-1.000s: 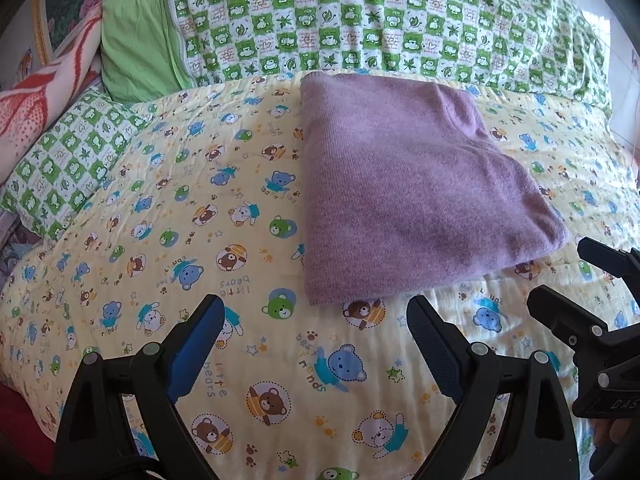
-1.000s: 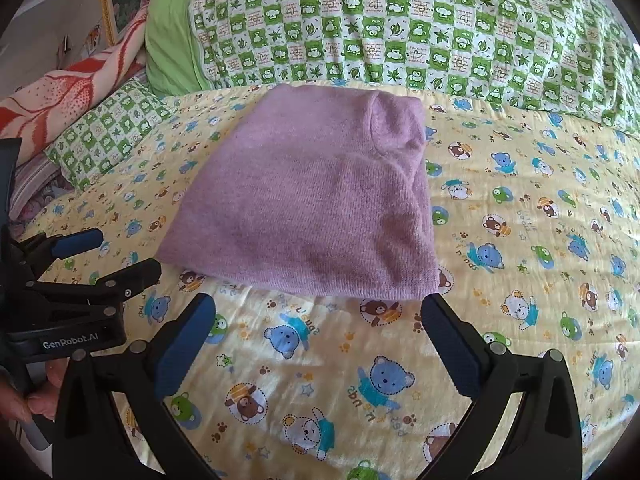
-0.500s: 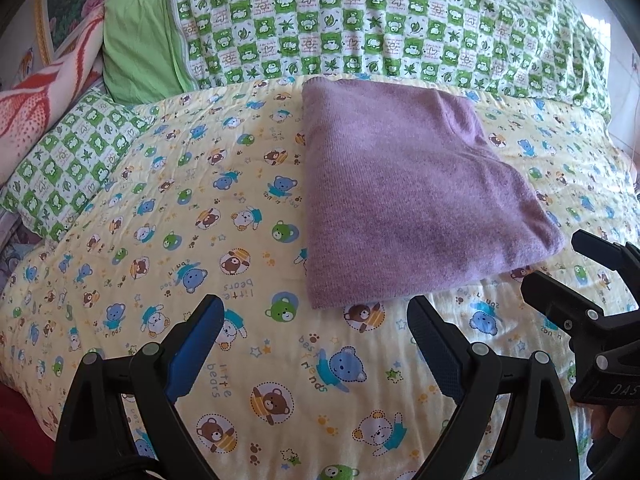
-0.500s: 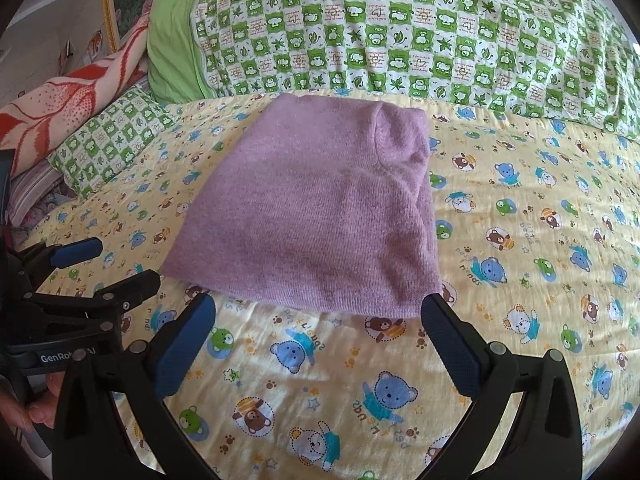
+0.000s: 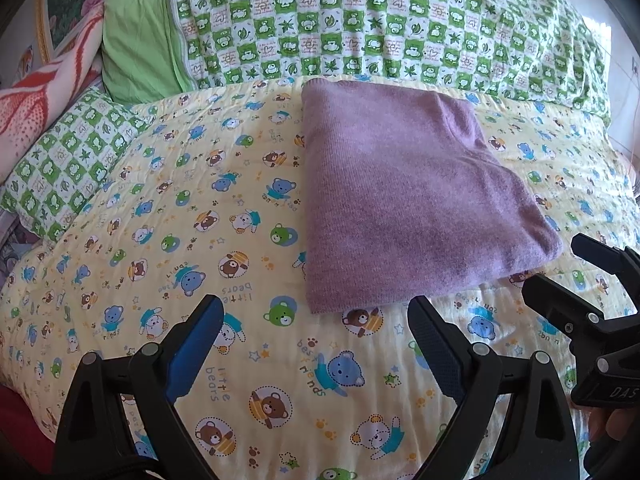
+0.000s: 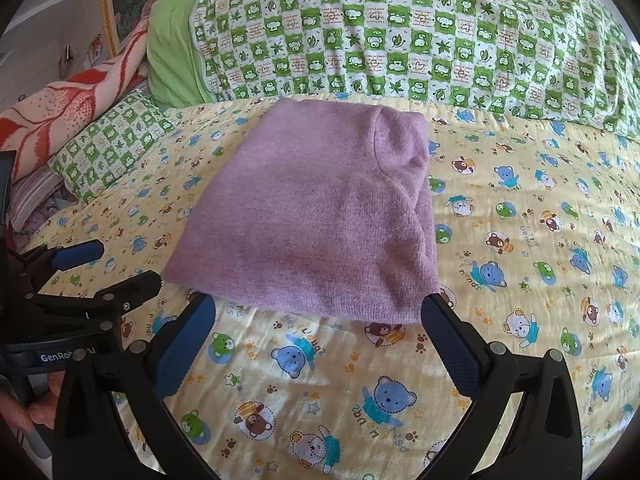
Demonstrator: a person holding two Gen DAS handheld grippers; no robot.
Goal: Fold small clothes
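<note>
A folded purple knit garment lies flat on the yellow bear-print bedsheet; it also shows in the right wrist view. My left gripper is open and empty, just short of the garment's near left corner. My right gripper is open and empty, its fingertips at the garment's near edge. The right gripper shows at the right edge of the left wrist view. The left gripper shows at the left edge of the right wrist view.
A large green checked pillow lies along the back of the bed. A smaller green checked pillow and a red-and-cream blanket lie at the left. A framed picture hangs behind.
Both grippers have drawn back and risen slightly, so the garment sits a little farther from the fingertips. Both stay open. The garment has not moved.
</note>
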